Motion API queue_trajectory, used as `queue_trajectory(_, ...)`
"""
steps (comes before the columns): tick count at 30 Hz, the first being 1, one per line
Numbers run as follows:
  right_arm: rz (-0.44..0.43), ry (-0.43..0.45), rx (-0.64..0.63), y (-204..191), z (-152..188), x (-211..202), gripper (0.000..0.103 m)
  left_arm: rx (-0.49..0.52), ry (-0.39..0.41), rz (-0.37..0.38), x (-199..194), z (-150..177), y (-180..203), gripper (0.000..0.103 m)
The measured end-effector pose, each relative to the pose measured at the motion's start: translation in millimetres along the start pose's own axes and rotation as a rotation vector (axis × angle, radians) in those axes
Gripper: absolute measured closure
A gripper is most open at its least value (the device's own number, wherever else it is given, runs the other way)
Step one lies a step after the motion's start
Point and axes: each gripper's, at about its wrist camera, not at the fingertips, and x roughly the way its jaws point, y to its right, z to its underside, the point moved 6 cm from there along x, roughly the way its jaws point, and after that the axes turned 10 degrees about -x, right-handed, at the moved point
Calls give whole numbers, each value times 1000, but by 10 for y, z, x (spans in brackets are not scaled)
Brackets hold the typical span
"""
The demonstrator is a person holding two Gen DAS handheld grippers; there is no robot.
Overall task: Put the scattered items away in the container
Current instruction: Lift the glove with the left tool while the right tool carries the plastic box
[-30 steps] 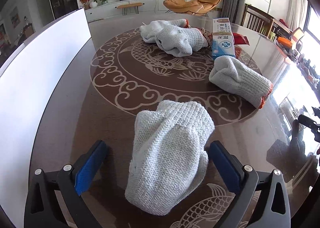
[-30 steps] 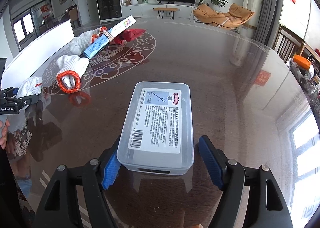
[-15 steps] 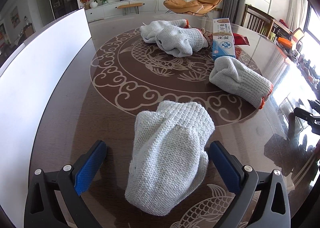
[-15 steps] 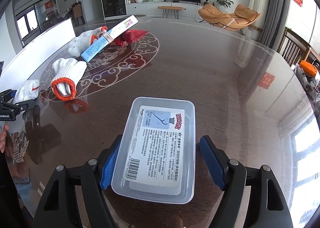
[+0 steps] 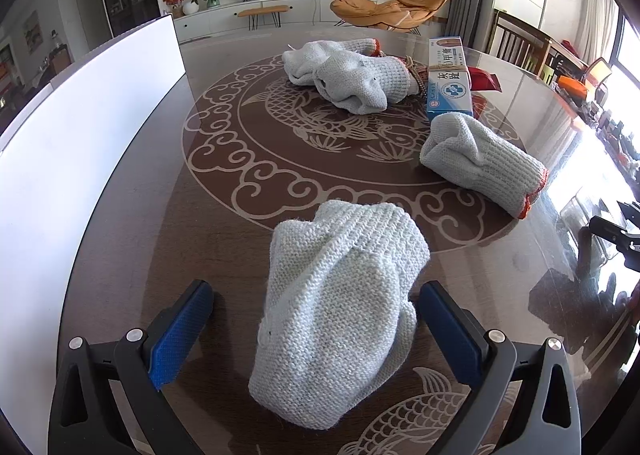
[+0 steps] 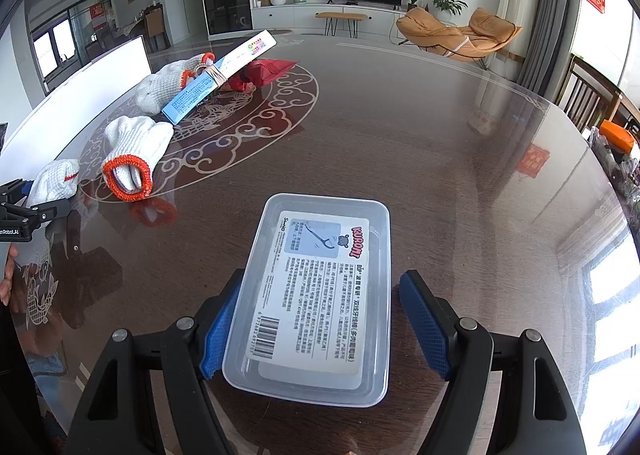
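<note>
The left gripper [image 5: 316, 339] is hovering low over the worktop [image 5: 160, 239] with its jaws released, spread wide on either side of a rolled white knit glove [image 5: 340, 315]. The right blue pad [image 5: 448, 331] is sitting just beside the glove; the left blue pad [image 5: 180, 331] is standing well apart from it. The glove is lying on the worktop, between the jaws.

A second rolled glove with an orange cuff [image 5: 484, 163] is lying farther out to the right. Beyond it, a glove pile [image 5: 352, 75] is resting beside a blue and white box [image 5: 448, 83], which is touching a red packet [image 5: 484, 79]. A white panel [image 5: 80, 135] is standing along the left edge of the worktop.

The right gripper [image 6: 316, 323] is straddling a clear plastic container [image 6: 320, 295] with its jaws released. The left pad [image 6: 220, 331] is touching or almost touching the container wall; the right pad [image 6: 424, 323] is standing apart from it. The container is sitting on the worktop, and a printed label is showing across its face; whether it is lidded or upside down cannot be told. The scattered gloves are lying well apart from the container, to its left.
</note>
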Motion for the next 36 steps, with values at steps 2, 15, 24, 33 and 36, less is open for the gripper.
queue_trajectory(2,0,0,0,0,1,0,27,1,1,0,0,-2,0,0)
queue_trajectory(15,0,0,0,0,1,-1,27,1,2,3,10,-12,-10,0)
queue_trajectory(24,0,0,0,2,3,0,27,5,3,7,3,-4,-5,0)
queue_trajectory(33,56,6,55,67,30,-46,40,-54,34,59,-113,-66,-37,66)
queue_trajectory(36,54,54,119,87,84,-188,40,-138,-10,166,-159,-42,-65,70)
